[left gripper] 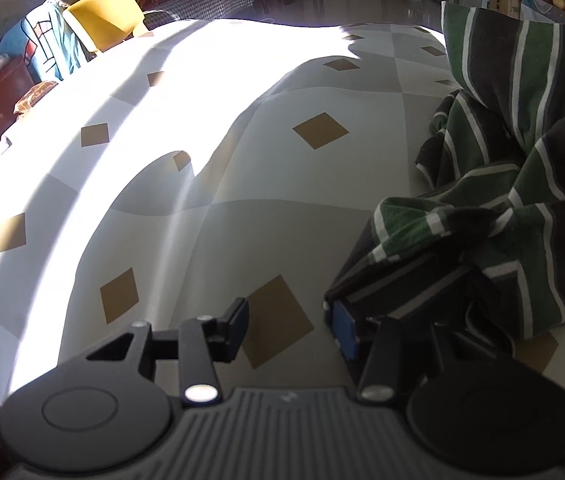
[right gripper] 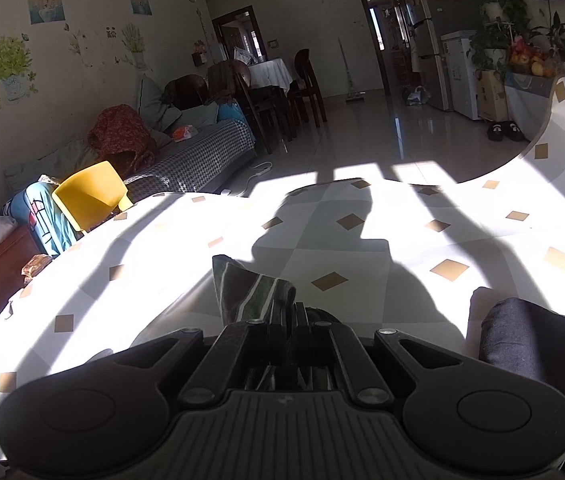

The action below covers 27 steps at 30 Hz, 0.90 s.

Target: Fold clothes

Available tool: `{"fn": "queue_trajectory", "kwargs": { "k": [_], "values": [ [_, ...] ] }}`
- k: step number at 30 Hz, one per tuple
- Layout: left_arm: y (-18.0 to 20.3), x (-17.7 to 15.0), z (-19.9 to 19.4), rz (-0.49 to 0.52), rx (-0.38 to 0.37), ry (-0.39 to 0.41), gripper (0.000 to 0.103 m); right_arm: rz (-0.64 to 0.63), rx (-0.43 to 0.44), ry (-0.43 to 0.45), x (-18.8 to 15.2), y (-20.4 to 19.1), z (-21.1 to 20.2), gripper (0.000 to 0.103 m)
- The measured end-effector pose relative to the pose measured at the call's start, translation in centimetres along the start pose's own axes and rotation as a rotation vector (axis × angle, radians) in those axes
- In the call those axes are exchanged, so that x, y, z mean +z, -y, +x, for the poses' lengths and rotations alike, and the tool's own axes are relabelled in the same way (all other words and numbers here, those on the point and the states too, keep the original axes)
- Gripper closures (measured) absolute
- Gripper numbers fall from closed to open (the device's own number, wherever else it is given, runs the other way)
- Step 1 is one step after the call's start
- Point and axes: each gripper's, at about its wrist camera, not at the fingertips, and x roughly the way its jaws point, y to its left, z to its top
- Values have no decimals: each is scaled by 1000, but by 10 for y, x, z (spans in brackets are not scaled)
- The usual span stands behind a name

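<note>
A sunlit table (left gripper: 202,92) under a checked cloth; the left gripper (left gripper: 292,326) sits low at its near edge, fingers apart, one blue pad touching a corner of the green striped shirt (left gripper: 522,208) bunched to its right. The right gripper (right gripper: 288,316) is clamped on another shirt corner, lifted; the left should, I judge, close fully on its corner before both pull the cloth taut and flat.

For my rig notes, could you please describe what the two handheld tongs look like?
Both are matte black with a ribbed grey centre plate, round side discs and silver pivot rivets. The left tongs show a blue pad on one finger. The right tongs show only black fingers. No cables visible.
</note>
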Motion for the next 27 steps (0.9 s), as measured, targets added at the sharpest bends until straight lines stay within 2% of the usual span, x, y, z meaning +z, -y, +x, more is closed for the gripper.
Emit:
{"fn": "queue_trajectory", "kwargs": {
  "k": [4,6,10,12,13,16,21,27],
  "values": [
    [5,-1,-21,18,-35,56,59,25,-10,13,4,6,-5,100],
    [9,1,-32,30,-46,96,54,38,-14,19,6,9,-7,100],
    [19,12,-45,53,-83,155,38,63,-24,32,11,16,-11,99],
    [26,18,-46,73,-96,174,36,77,-32,36,12,19,-13,99],
    [31,22,-45,84,-98,181,35,89,-41,33,12,21,-12,97],
    [43,32,-39,121,-98,204,26,127,-42,6,11,29,-12,65],
    [59,41,-24,199,-129,208,17,214,54,-81,2,44,-9,59],
    [57,46,-7,103,-213,153,11,251,111,-157,-15,50,-11,54]
  ]
}}
